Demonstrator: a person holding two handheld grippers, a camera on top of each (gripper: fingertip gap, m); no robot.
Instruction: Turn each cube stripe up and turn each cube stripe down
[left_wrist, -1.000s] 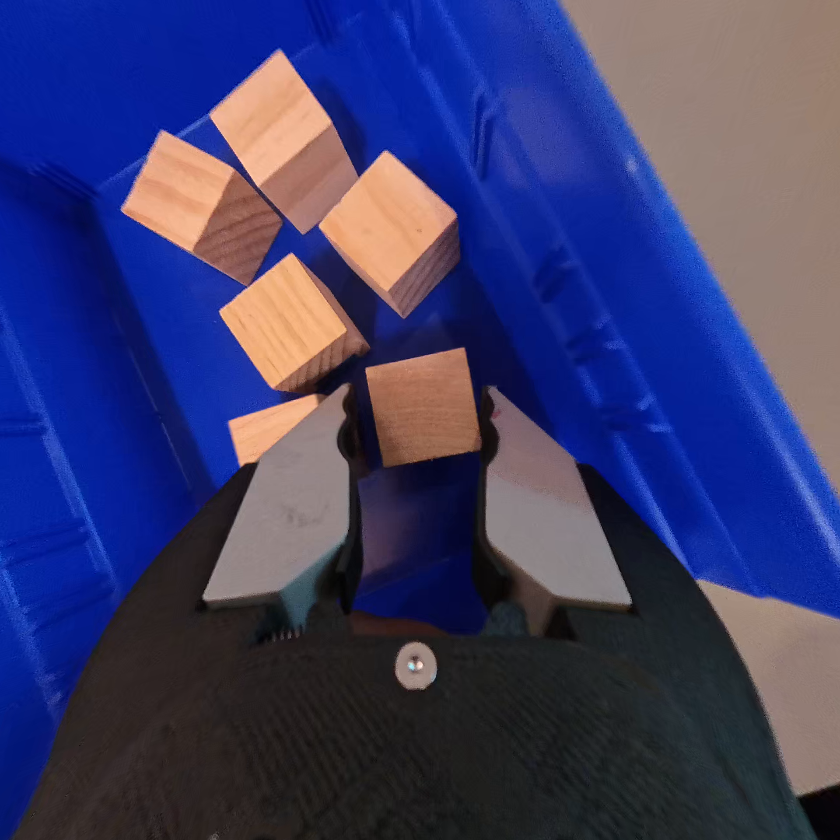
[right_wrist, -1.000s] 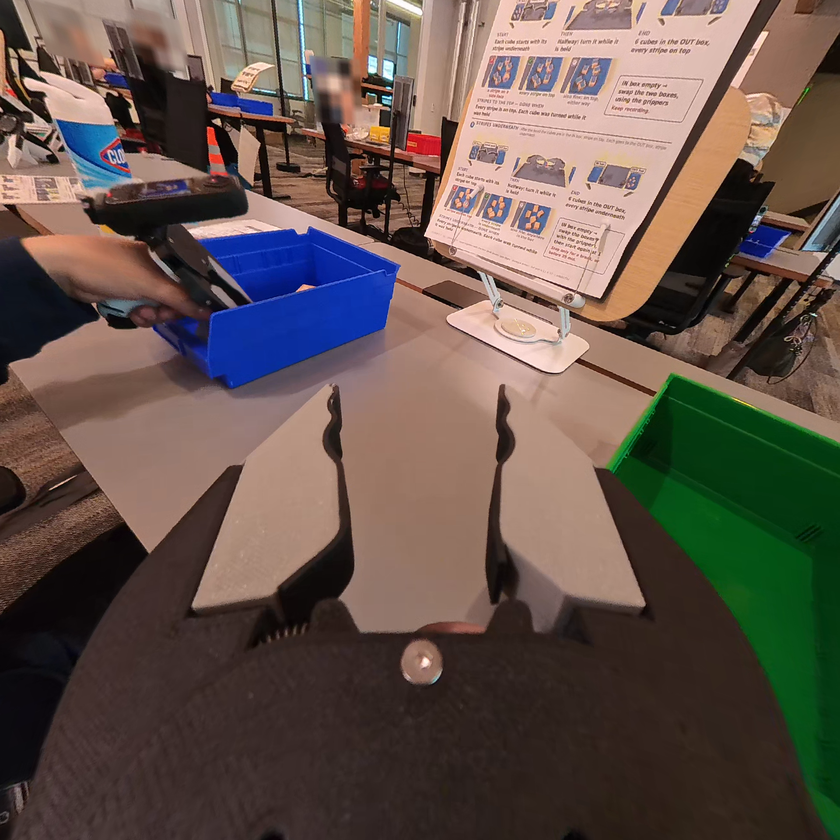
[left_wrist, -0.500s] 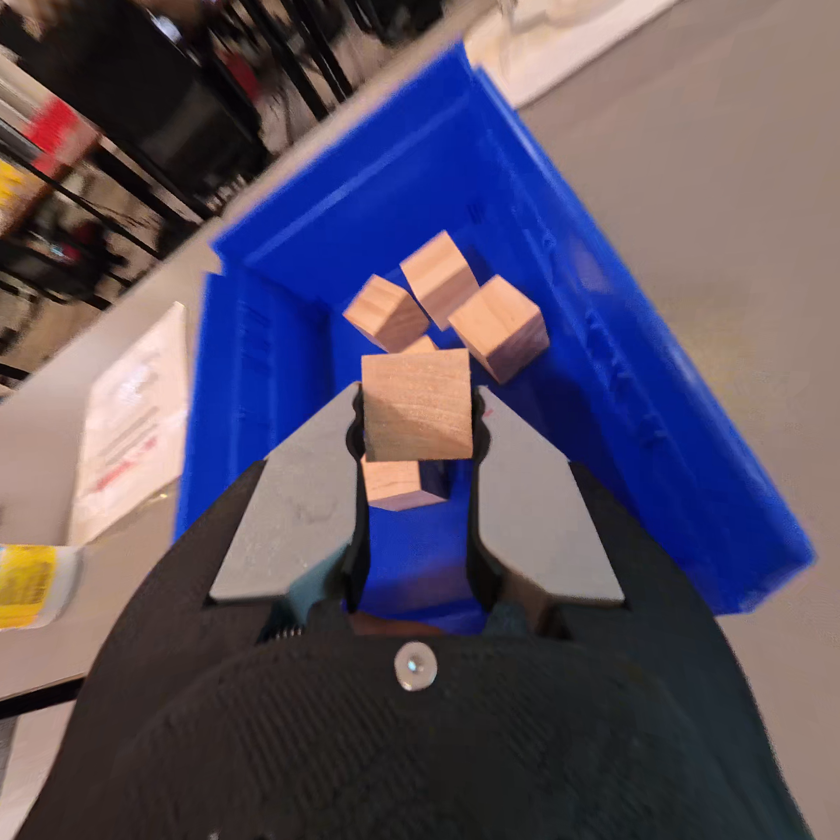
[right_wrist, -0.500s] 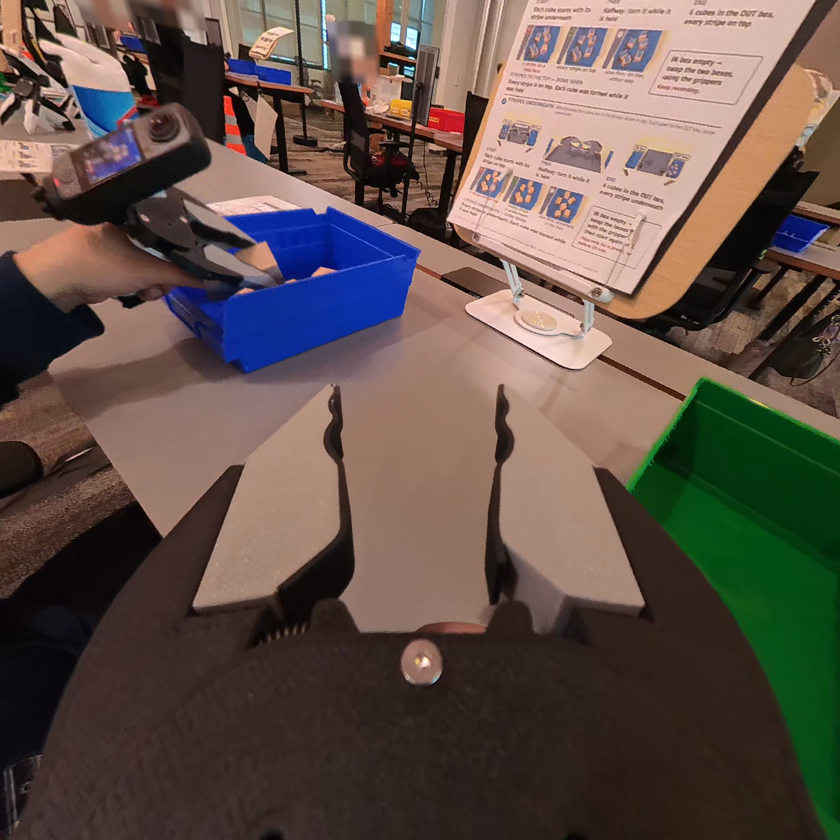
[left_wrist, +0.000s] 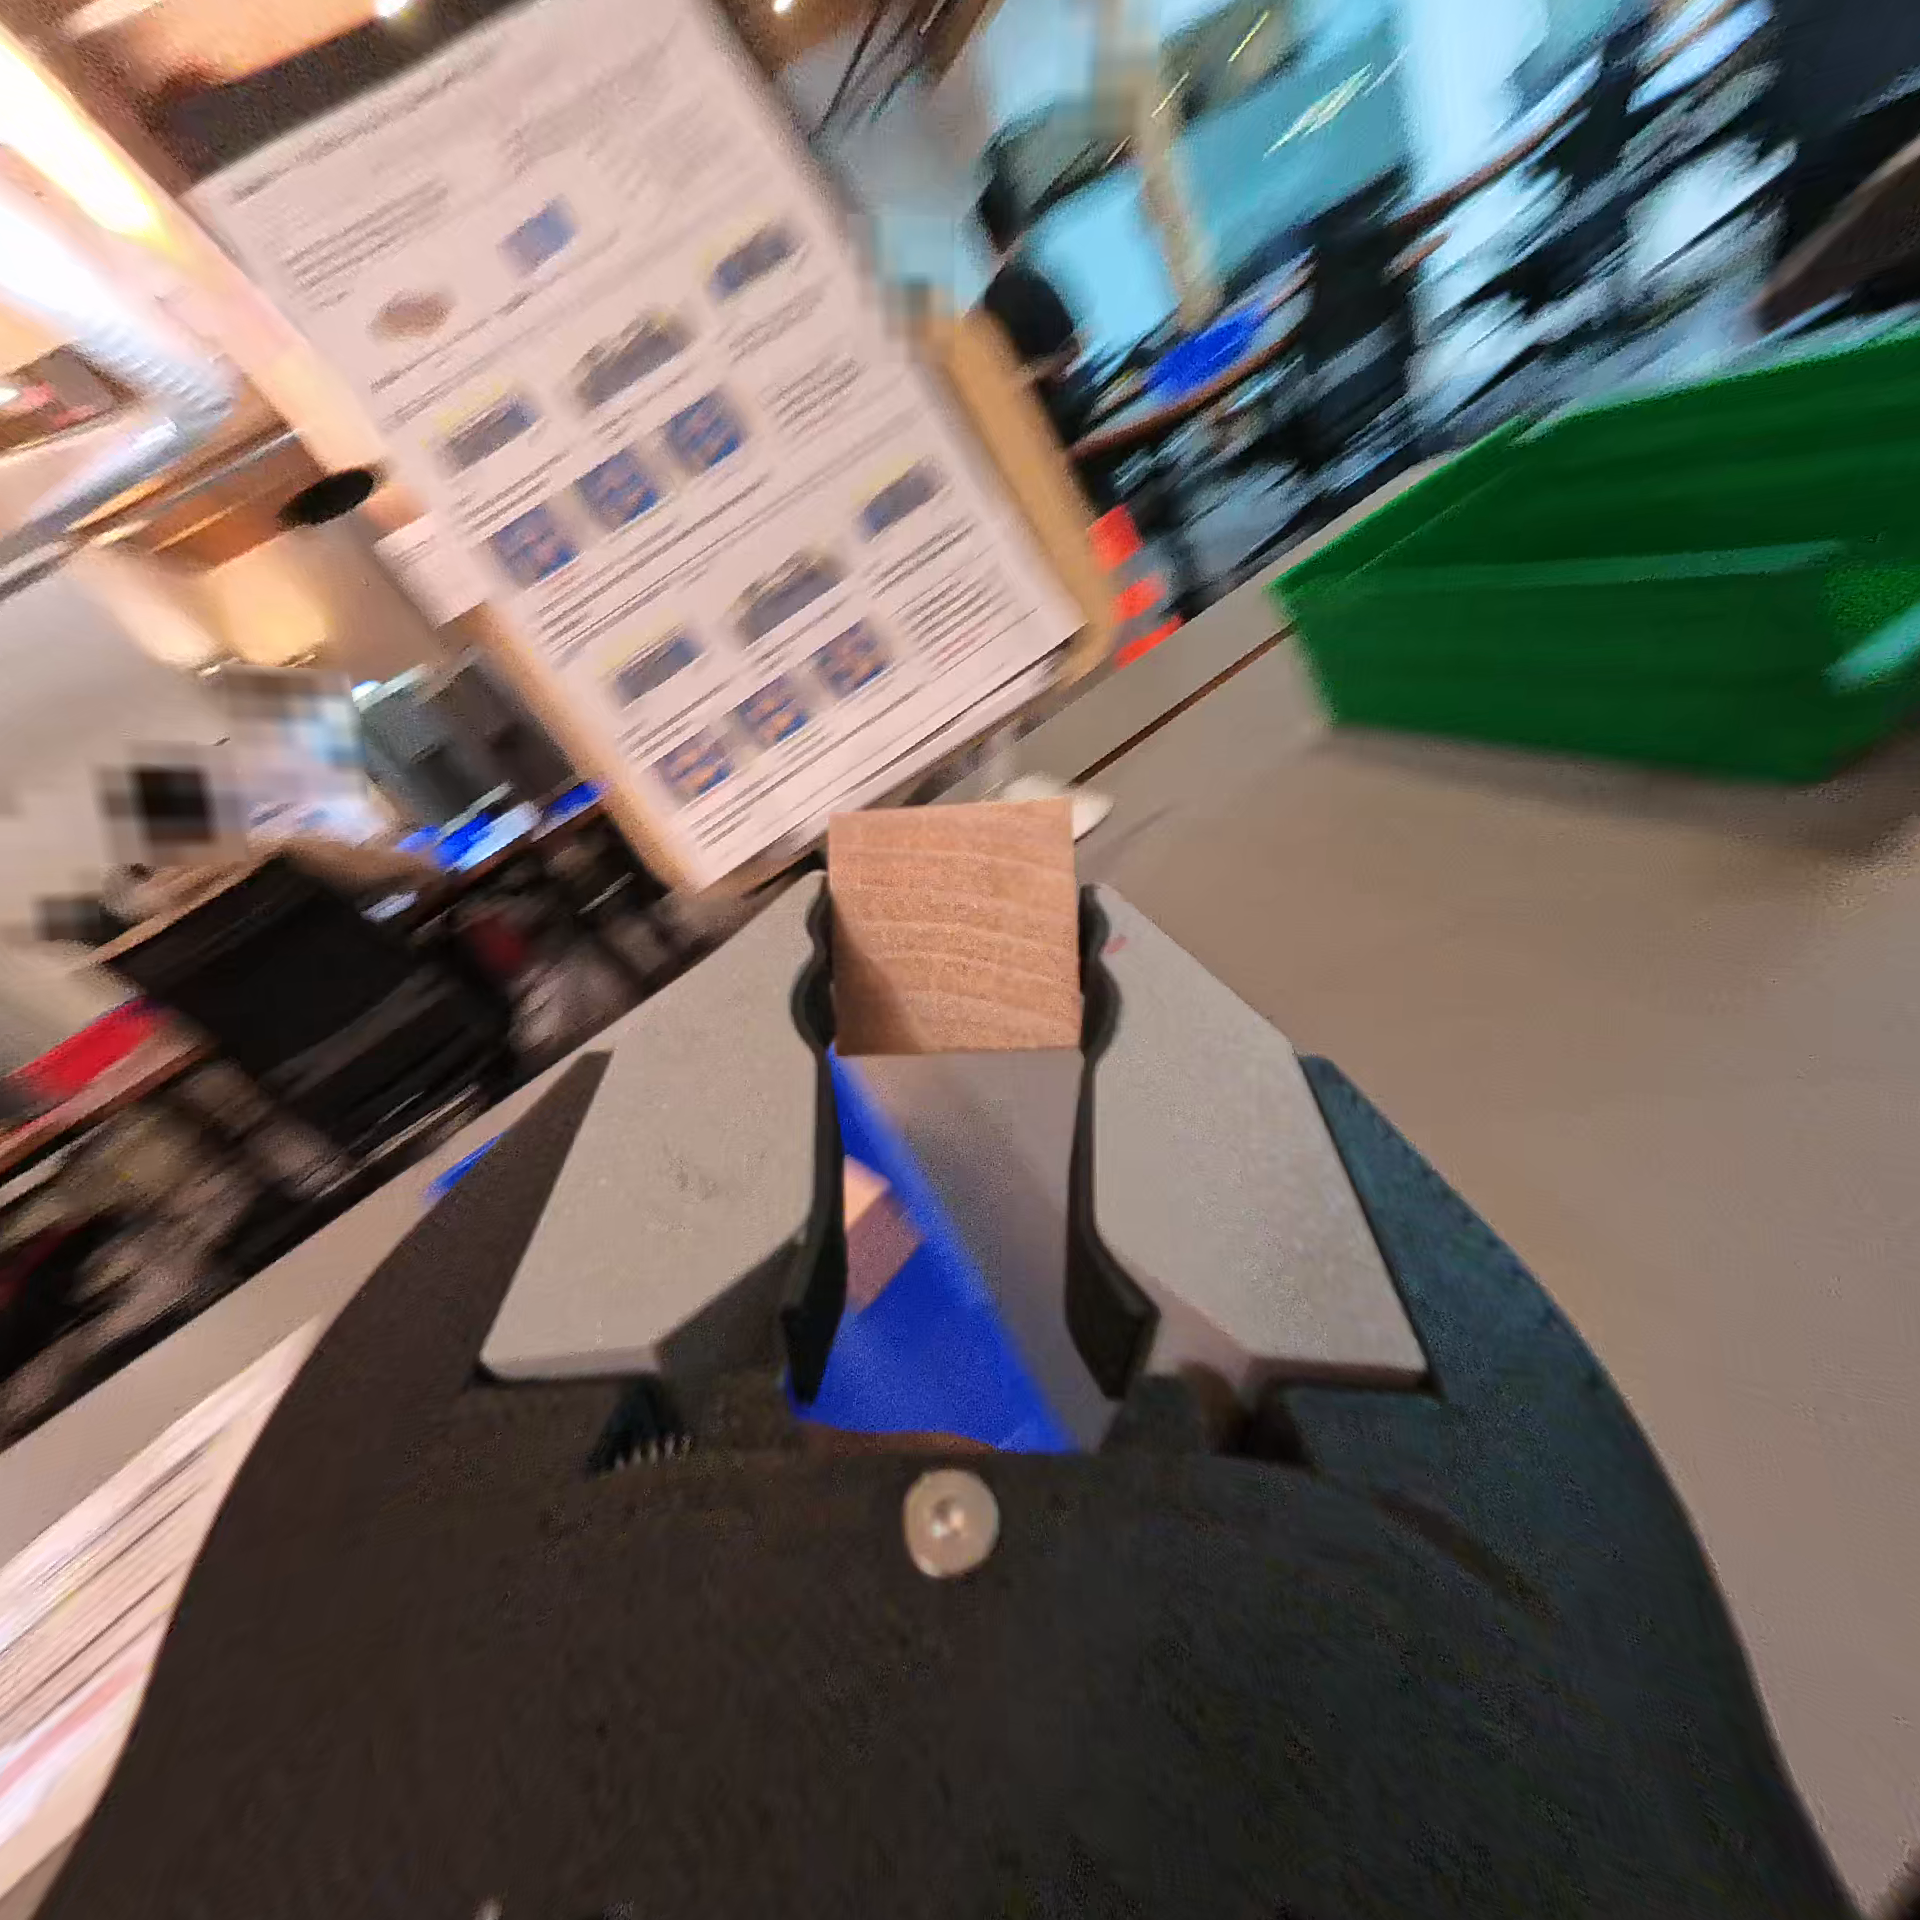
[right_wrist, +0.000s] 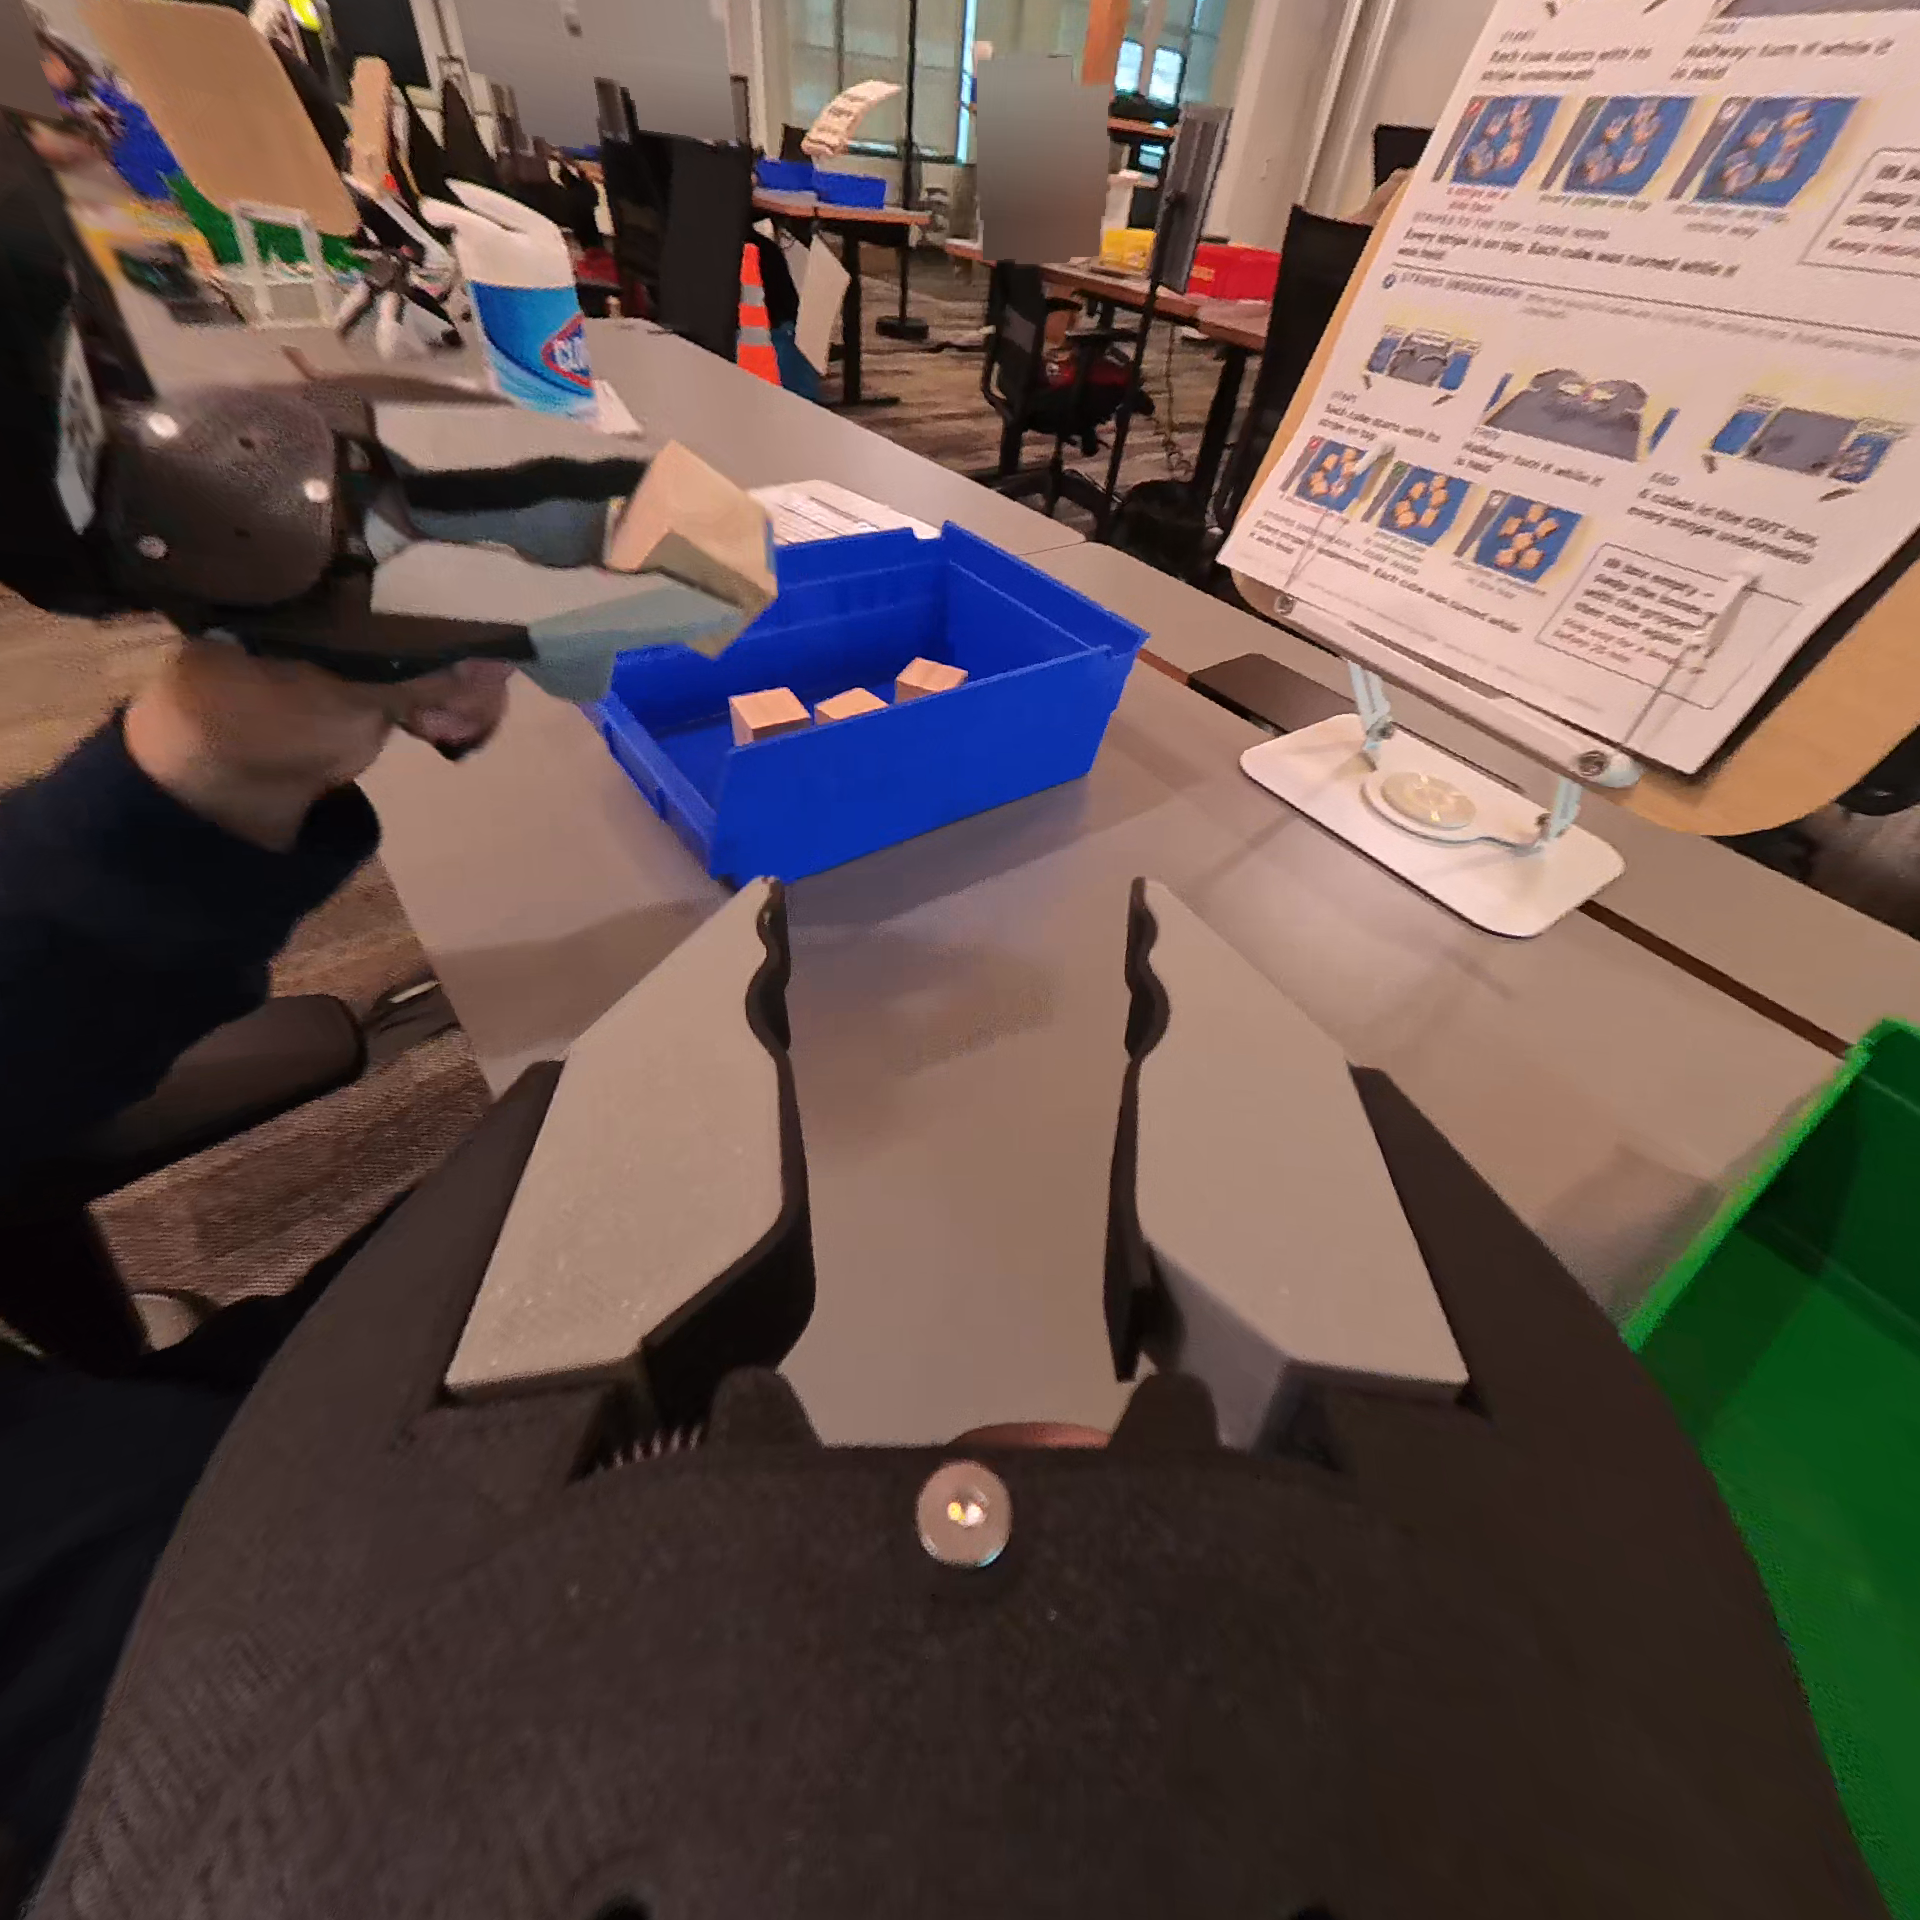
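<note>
My left gripper (left_wrist: 954, 925) is shut on a plain wooden cube (left_wrist: 954, 925) and holds it in the air, tilted. No stripe shows on the faces I see. The same gripper (right_wrist: 686, 551) and cube (right_wrist: 691, 535) show in the right wrist view, above the left end of the blue bin (right_wrist: 935, 758). Three wooden cubes (right_wrist: 769, 715) (right_wrist: 850, 707) (right_wrist: 928, 678) show inside the bin. My right gripper (right_wrist: 956, 935) is open and empty, low over the grey table (right_wrist: 987, 997), nearer than the bin.
A green bin (right_wrist: 1808, 1309) stands at the right; it also shows in the left wrist view (left_wrist: 1621, 613). An instruction sheet on a white stand (right_wrist: 1455, 821) is behind the table. A wipes canister (right_wrist: 525, 312) stands far left. A person's sleeve (right_wrist: 125, 935) is at left.
My left gripper closed on a cube in the blue bin, lifted it out and swung up and right. The right gripper stayed open and shifted slightly toward the blue bin.
</note>
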